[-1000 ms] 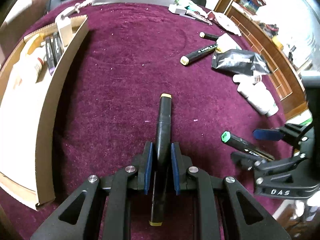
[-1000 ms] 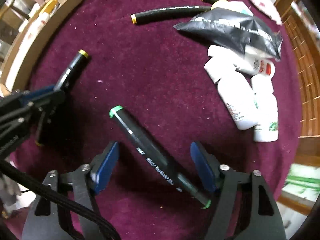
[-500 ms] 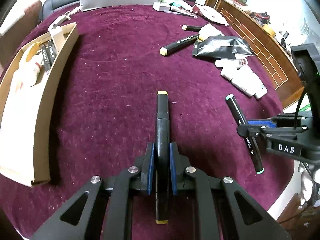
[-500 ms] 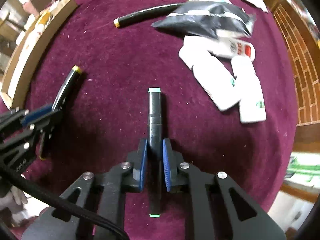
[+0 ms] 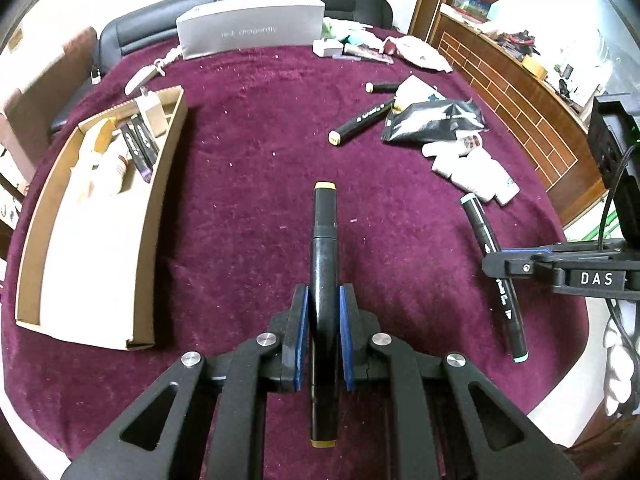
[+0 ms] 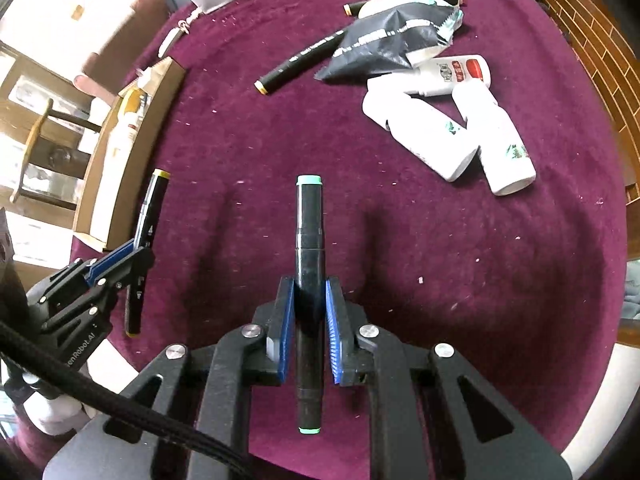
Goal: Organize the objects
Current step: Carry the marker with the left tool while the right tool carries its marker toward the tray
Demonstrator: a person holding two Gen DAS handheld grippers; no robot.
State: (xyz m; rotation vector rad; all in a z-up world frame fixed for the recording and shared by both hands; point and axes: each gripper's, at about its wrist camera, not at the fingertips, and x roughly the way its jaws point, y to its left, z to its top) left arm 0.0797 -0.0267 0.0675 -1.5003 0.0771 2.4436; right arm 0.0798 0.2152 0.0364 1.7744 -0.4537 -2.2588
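My left gripper [image 5: 323, 308] is shut on a black marker with yellow caps [image 5: 325, 232], held above the maroon cloth; it also shows in the right wrist view [image 6: 150, 216]. My right gripper [image 6: 310, 300] is shut on a black marker with green caps [image 6: 309, 224], also lifted; the left wrist view shows it at the right [image 5: 486, 240]. A cardboard tray [image 5: 160, 184] at the left holds markers [image 5: 138, 144] and a bottle [image 5: 112, 160]. Two more yellow-capped markers [image 5: 360, 122] lie far right of centre.
A black foil pouch [image 5: 436, 122] and several white bottles [image 6: 452, 128] lie at the right. A grey box [image 5: 250, 32] stands at the table's far edge, with small clutter [image 5: 360, 46] beside it. A wooden shelf unit [image 5: 516, 92] runs along the right.
Both grippers have risen from the cloth with their markers. The right gripper went from open around the green-capped marker to shut on it one second ago.
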